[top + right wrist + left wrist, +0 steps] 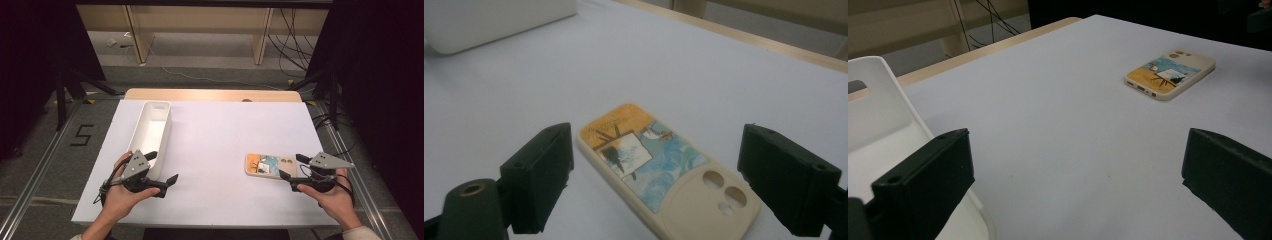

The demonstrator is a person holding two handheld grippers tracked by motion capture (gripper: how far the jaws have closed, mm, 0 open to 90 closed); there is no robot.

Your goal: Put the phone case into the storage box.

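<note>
- White covering lies over the worktop (210,150), and a strip of bare wood shows along its far edge; behind it are a grey floor and dark stands.
- Near the right front part of the worktop lies the phone case (270,166), flat, with its printed back up: an orange area, a blue area and a cream end with round camera holes.
- In the right gripper view the near end of the phone case (659,170) is cut off by the bottom edge, and what the print shows is hard to make out.
- Around this near end stands the right gripper (292,167); its jaws are spread wide, one on each side of the case, and they do not press on it.
- The right hand (332,197) holds this gripper low over the worktop and points it to the left; the forearm comes in from the bottom edge.
- Well apart, on the left side, lies a long white tray (152,135), pointing away from the person; its inside looks bare.
- The left gripper (165,167) is at the near end of the tray, jaws spread wide with nothing between them; one jaw is over the tray's rim (878,90).
- The left hand (122,192) holds it low and points it to the right.
</note>
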